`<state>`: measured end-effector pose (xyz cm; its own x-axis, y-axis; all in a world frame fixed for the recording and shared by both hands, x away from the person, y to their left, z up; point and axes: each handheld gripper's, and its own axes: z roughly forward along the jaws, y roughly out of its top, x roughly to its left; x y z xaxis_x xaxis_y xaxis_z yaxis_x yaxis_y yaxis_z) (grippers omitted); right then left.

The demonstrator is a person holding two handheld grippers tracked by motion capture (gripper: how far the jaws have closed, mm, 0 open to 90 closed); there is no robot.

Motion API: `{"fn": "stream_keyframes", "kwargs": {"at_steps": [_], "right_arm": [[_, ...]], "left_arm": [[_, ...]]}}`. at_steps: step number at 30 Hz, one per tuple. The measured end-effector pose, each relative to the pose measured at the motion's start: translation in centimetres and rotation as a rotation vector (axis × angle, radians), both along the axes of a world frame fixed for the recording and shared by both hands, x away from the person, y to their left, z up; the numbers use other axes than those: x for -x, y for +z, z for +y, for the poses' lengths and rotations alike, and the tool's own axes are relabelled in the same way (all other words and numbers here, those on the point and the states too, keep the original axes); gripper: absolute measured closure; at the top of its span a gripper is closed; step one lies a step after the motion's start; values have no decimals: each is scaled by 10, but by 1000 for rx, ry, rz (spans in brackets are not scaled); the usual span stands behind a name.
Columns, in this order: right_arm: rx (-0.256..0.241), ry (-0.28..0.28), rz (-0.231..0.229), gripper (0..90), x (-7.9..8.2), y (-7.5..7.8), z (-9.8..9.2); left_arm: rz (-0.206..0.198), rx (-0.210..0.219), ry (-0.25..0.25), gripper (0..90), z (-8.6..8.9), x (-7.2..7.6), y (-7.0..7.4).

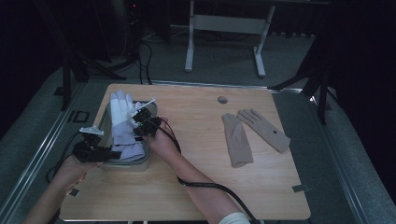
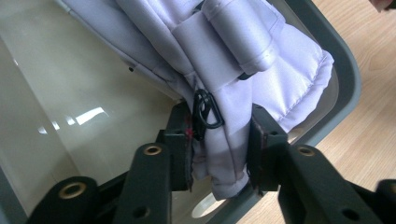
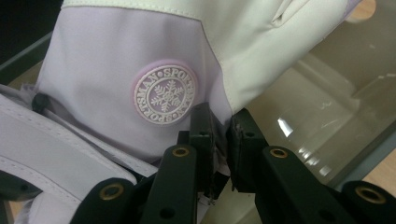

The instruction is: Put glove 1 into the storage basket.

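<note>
Dark floor is surrounding the wooden desk [image 1: 196, 140], where a grey bin [image 1: 140, 163] is sitting at the left. Both grippers are gripping a lavender-and-white ski glove [image 1: 122, 122] over the bin: the left gripper [image 2: 219, 140] is pinching its cuff, the right gripper [image 3: 219, 135] its edge beside the snowflake badge [image 3: 164, 94]. Two beige gloves [image 1: 252, 133] are lying well apart, right.

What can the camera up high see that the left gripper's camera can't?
The high view alone takes in the whole wooden table, the two tan gloves lying at its right, both hands and the right gripper.

The left gripper view alone gives the close detail: a small black clip on the cuff, and the left gripper with its jaws pinching that cuff.

Both share the white and lilac glove and the grey bin it hangs into.
</note>
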<state>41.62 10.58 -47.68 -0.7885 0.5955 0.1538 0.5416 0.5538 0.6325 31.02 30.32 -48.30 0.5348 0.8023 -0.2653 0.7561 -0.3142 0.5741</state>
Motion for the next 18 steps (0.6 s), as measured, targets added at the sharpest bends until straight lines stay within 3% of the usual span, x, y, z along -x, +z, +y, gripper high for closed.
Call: {"fn": "stream_keyframes", "kwargs": {"at_steps": [3, 6, 11, 15, 18], "right_arm": [[6, 2, 14, 811, -1, -2, -1], [14, 8, 34, 811, -2, -6, -2], [53, 9, 92, 808, -6, -18, 1], [62, 11, 92, 802, -6, -20, 2], [70, 15, 93, 742, -7, -20, 3]], "left_arm": [[-11, -30, 26, 592, -3, 3, 0], [-7, -9, 45, 599, -3, 5, 0], [2, -13, 62, 597, -4, 5, 0], [5, -18, 73, 584, -4, 6, -1], [4, -54, 80, 584, -7, 6, -1]]}}
